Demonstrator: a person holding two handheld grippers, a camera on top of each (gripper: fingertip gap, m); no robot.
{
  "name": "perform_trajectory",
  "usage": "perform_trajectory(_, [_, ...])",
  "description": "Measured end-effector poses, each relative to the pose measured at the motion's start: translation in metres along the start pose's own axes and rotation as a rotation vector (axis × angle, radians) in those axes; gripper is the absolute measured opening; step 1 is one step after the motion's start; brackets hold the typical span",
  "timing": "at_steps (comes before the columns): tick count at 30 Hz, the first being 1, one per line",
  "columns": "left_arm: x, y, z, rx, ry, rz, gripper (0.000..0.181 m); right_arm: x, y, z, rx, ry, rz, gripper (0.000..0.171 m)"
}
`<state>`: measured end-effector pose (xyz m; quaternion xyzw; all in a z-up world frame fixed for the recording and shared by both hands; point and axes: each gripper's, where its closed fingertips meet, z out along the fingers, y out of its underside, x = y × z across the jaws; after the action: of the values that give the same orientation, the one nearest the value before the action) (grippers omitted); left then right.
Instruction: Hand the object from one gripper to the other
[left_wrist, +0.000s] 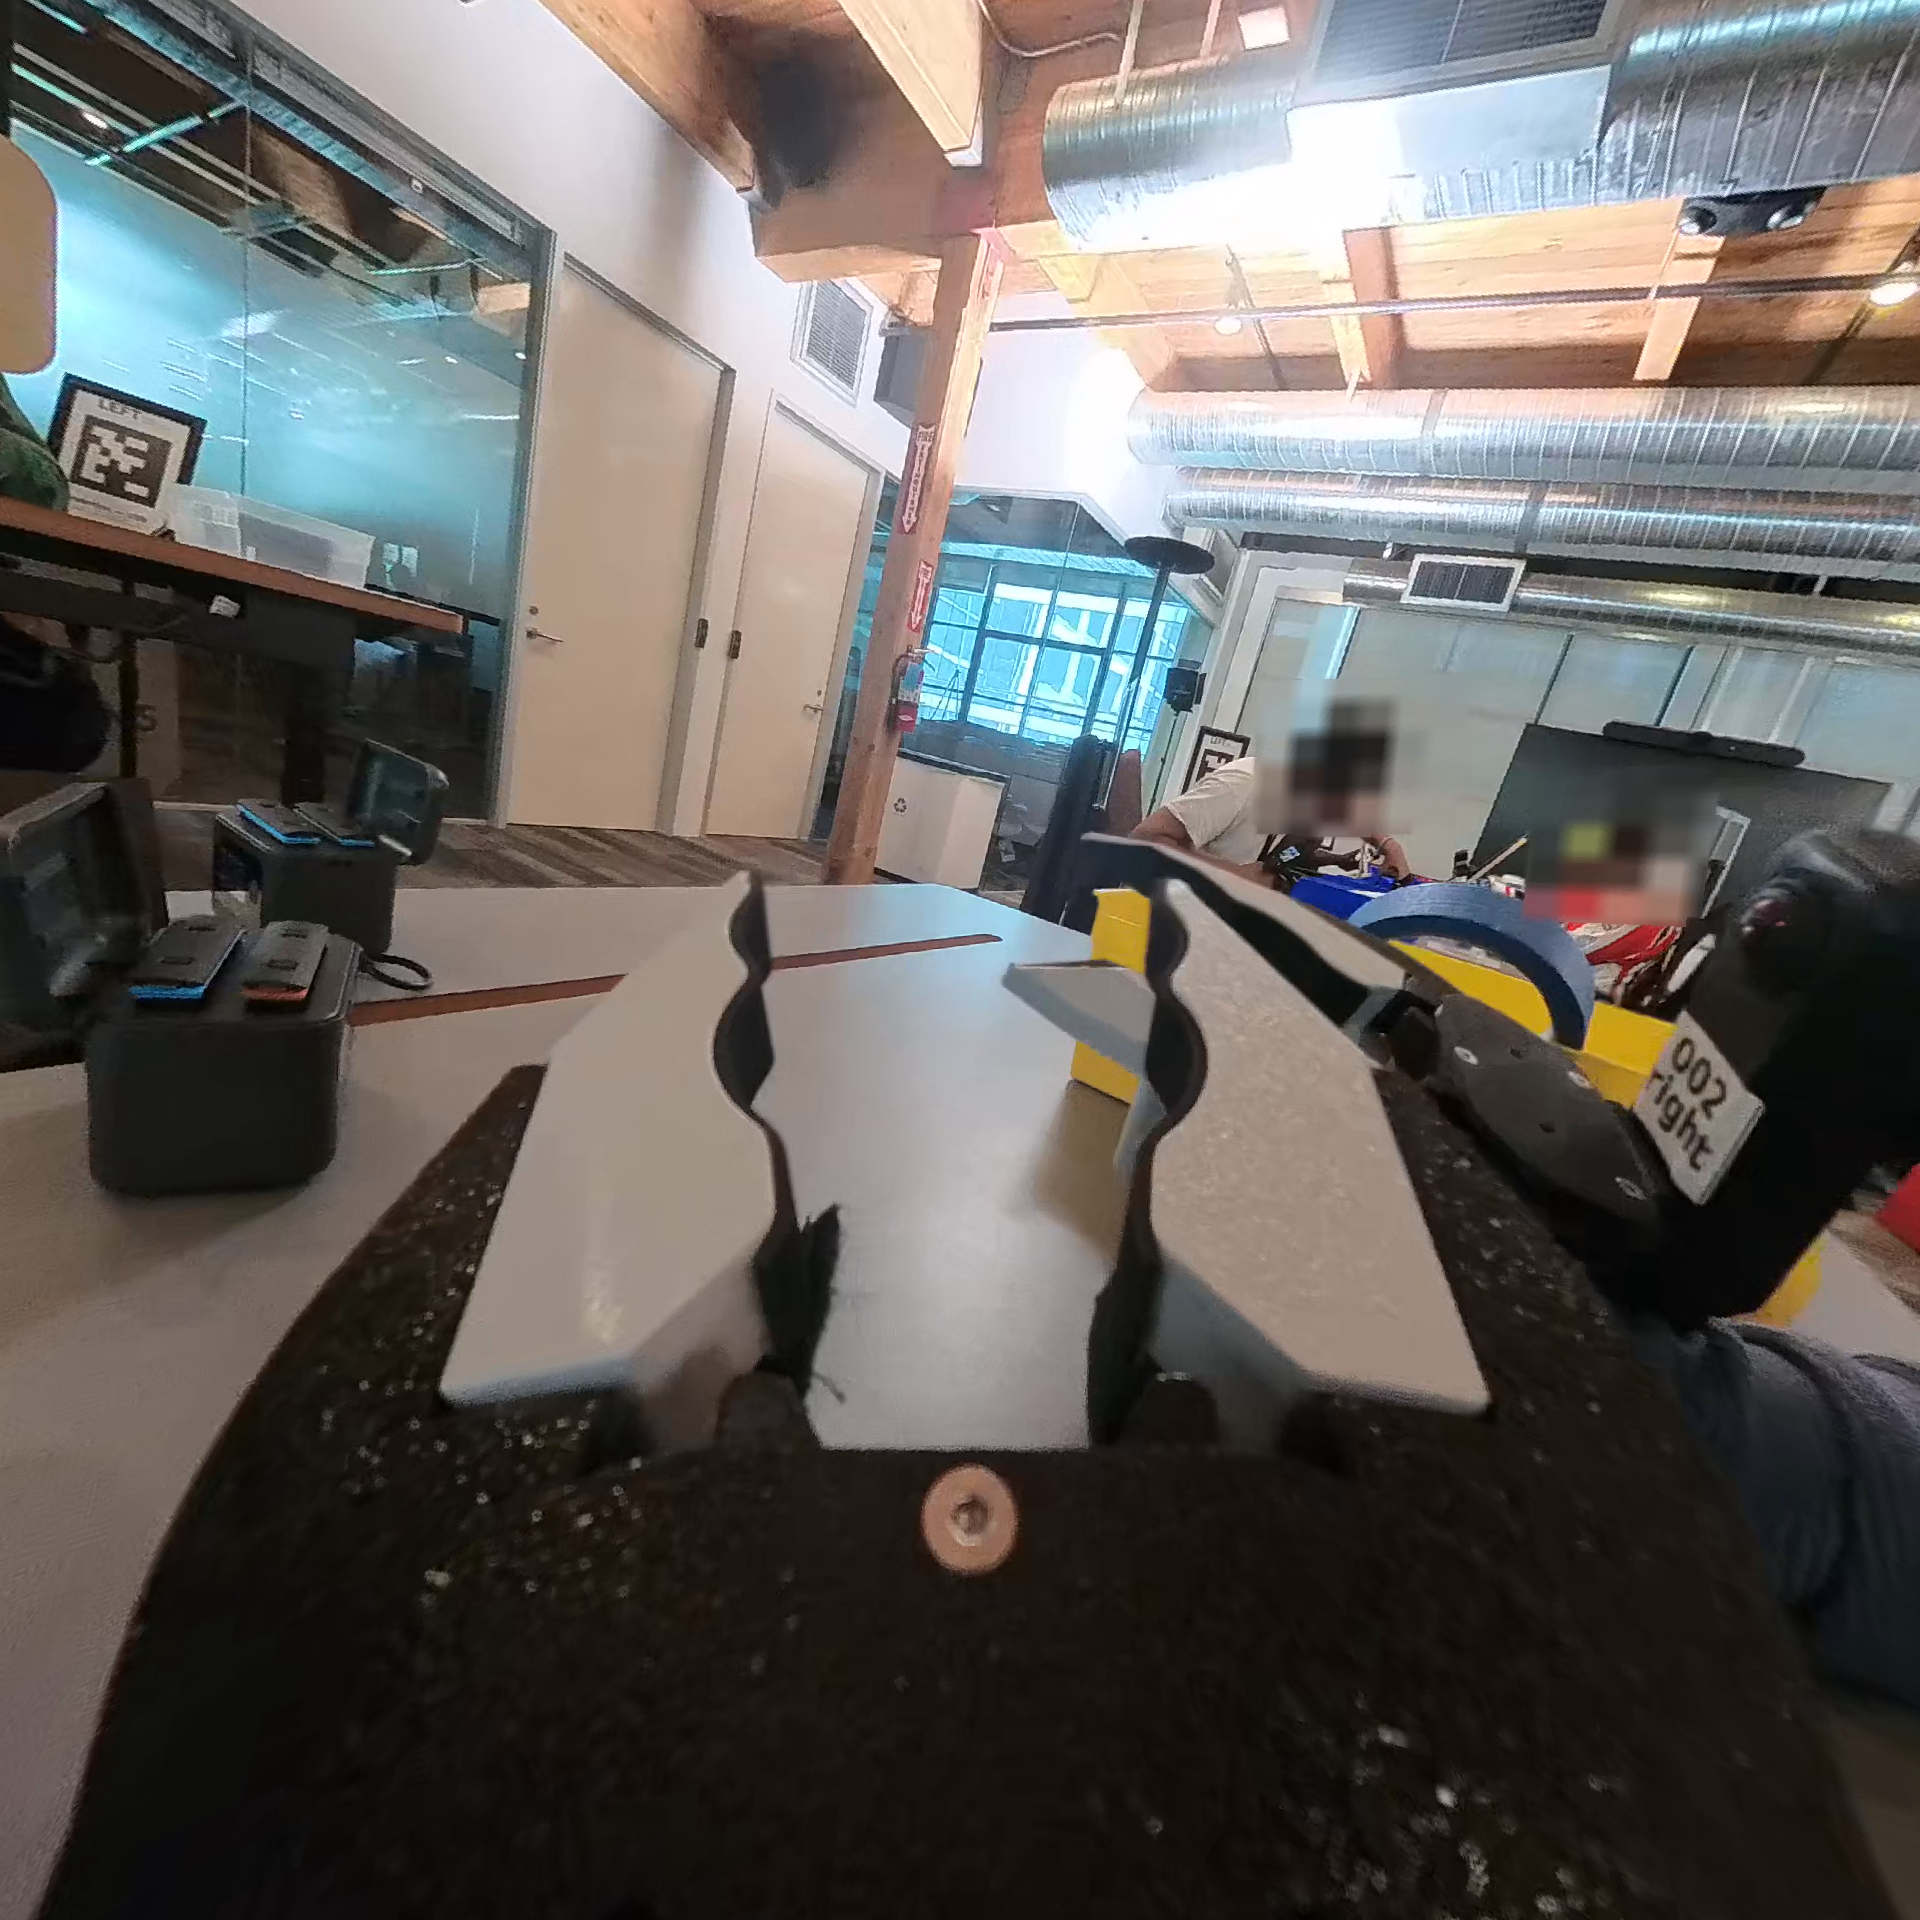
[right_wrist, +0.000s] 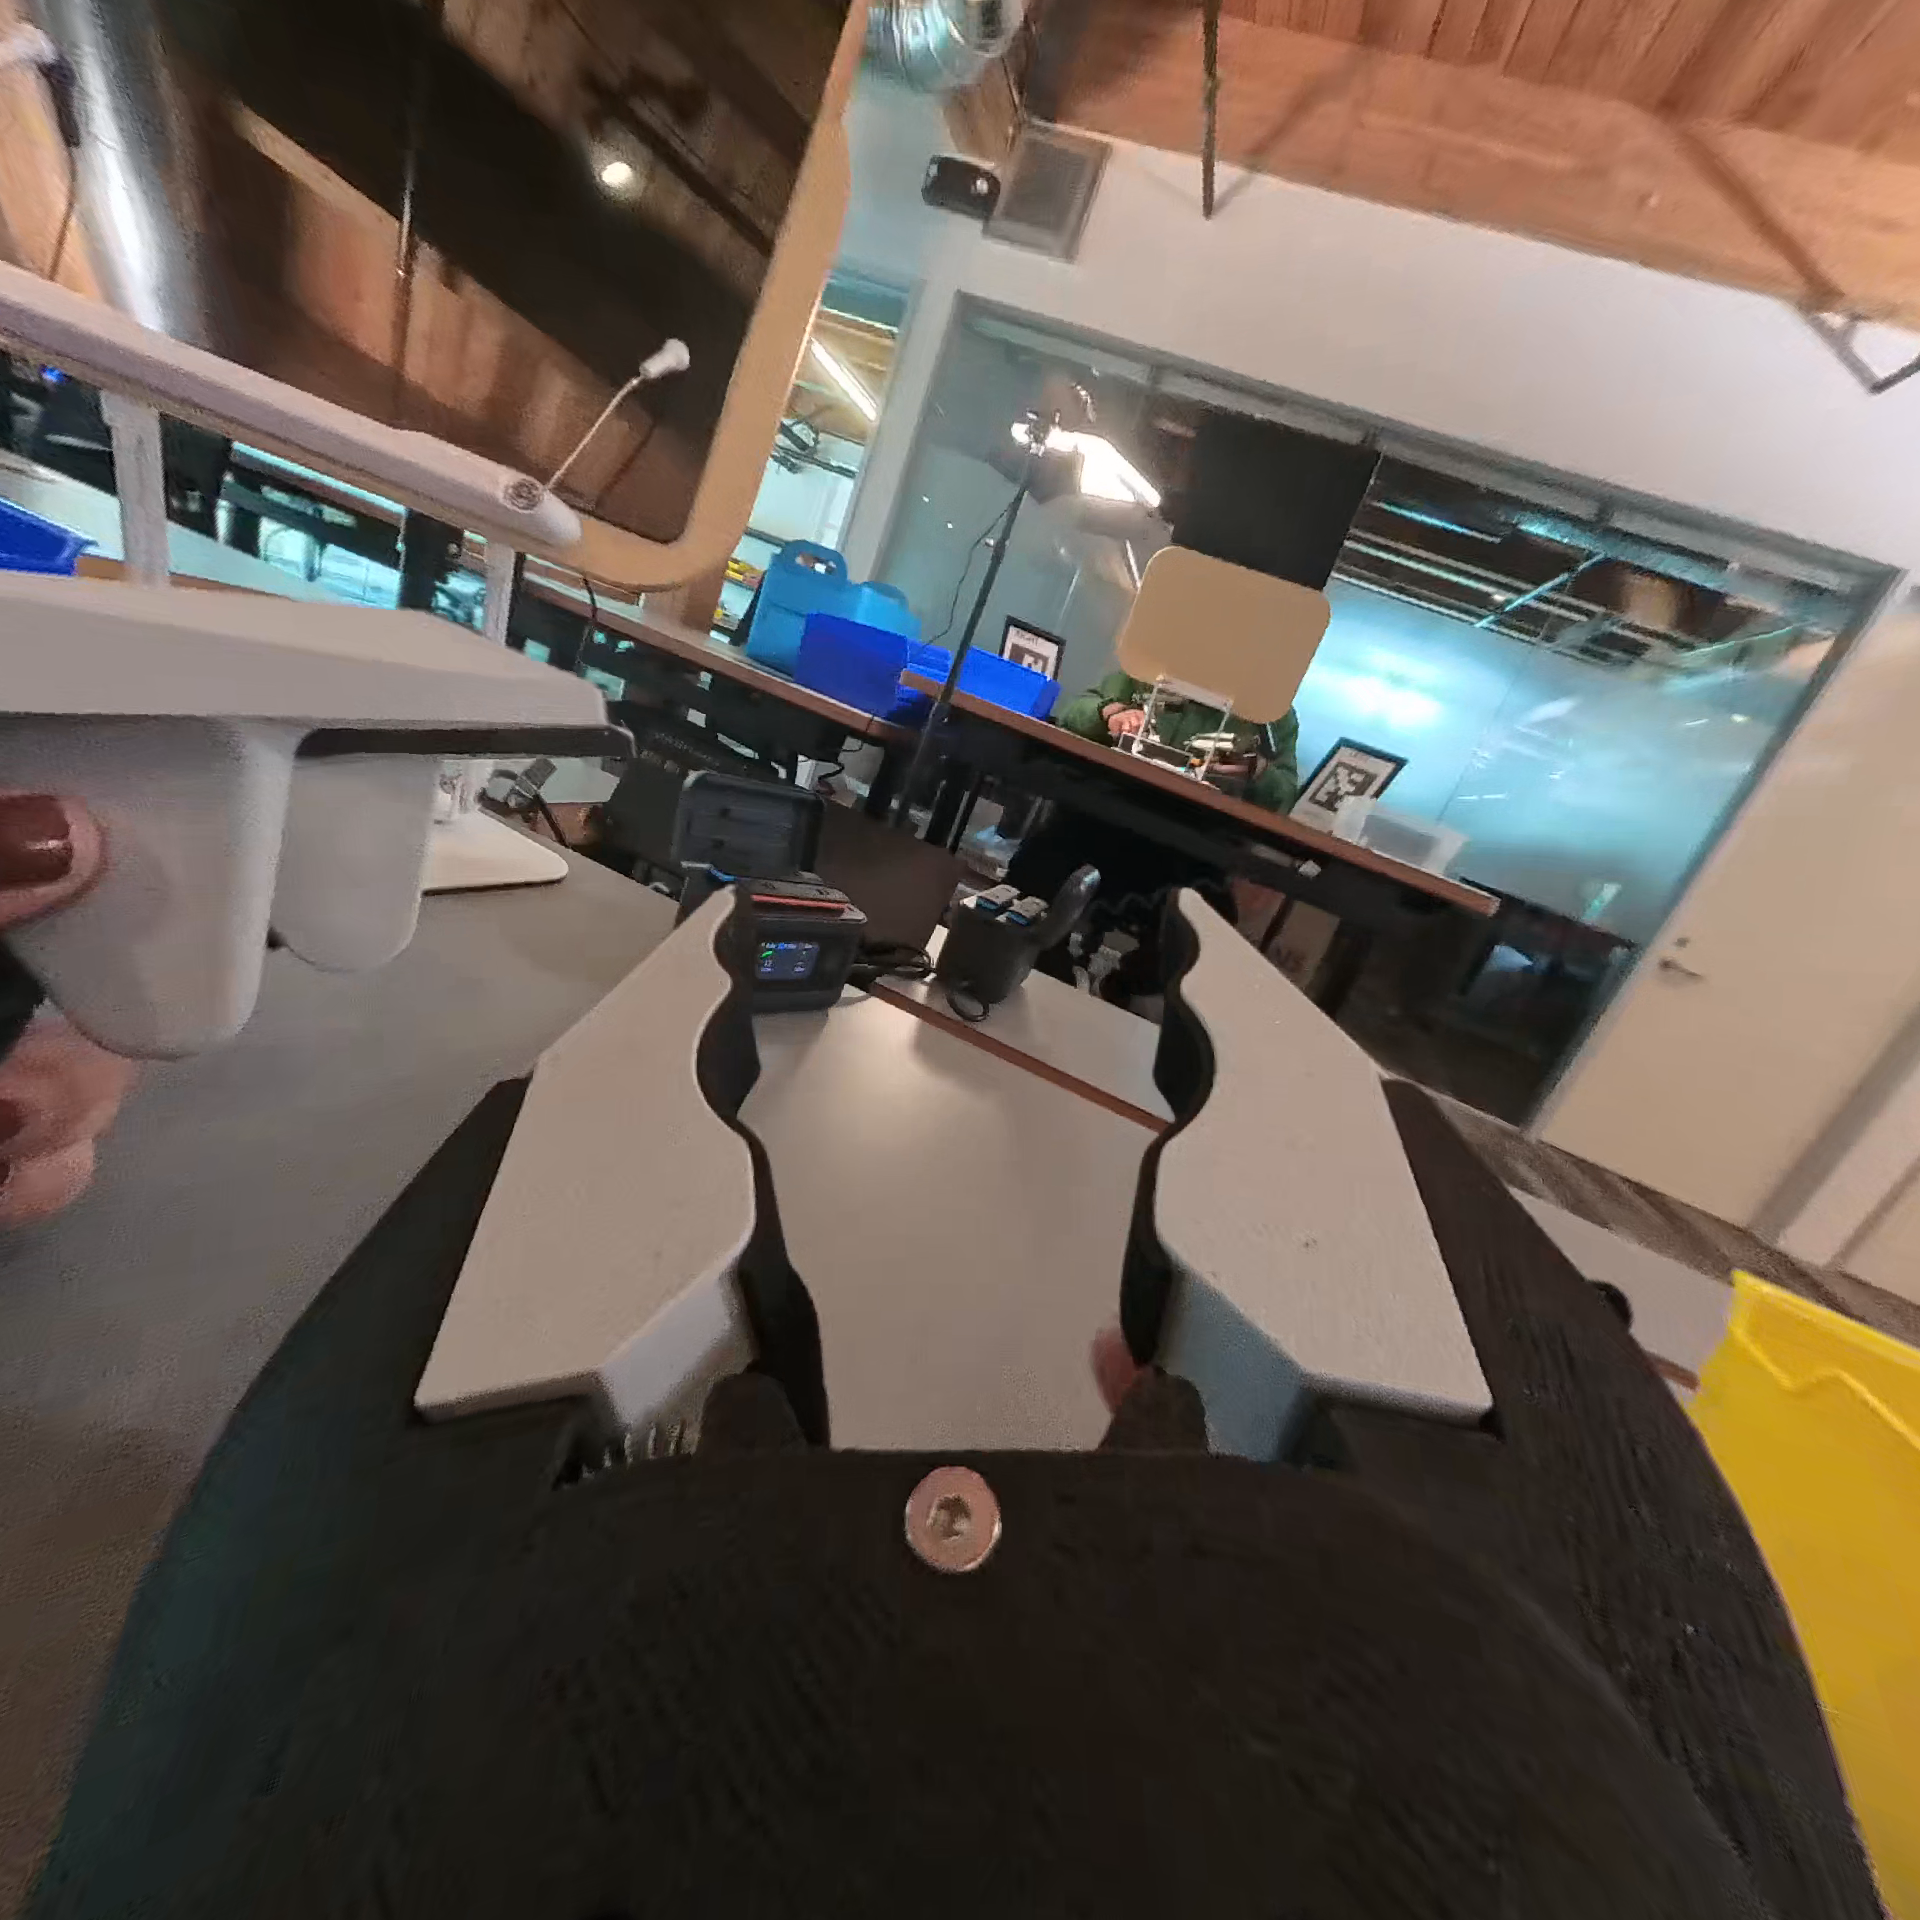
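My left gripper (left_wrist: 958, 894) is open and empty, low over the grey table (left_wrist: 208, 1351). My right gripper (right_wrist: 956, 904) is open and empty too. In the left wrist view the right gripper (left_wrist: 1049, 909) reaches in from the right, its fingers crossing behind my left gripper's right finger (left_wrist: 1299, 1091). A blue tape roll (left_wrist: 1486, 935) stands in a yellow bin (left_wrist: 1117, 925) behind the right gripper. In the right wrist view one pale finger (right_wrist: 312, 665) of the left gripper shows at the left edge, held by a hand (right_wrist: 42, 862). No object sits between either pair of jaws.
Black charger cases (left_wrist: 208, 1070) (left_wrist: 301, 873) stand on the table's left side; they also show in the right wrist view (right_wrist: 800, 956). The yellow bin's corner (right_wrist: 1818, 1507) is at the right. People sit at other tables behind.
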<state>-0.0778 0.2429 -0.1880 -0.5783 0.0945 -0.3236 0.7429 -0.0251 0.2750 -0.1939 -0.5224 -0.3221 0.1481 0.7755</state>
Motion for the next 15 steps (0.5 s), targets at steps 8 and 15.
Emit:
perform_trajectory(8, [0.065, -0.091, -0.013, -0.029, -0.093, 0.298, 0.052, 0.02, 0.006, -0.002, 0.009, 0.042, 0.112, 0.076])
perform_trajectory(15, [-0.037, -0.162, -0.178, -0.401, -0.715, 0.277, 0.032, 0.002, 0.007, 0.003, -0.015, -0.009, 0.009, 0.074])
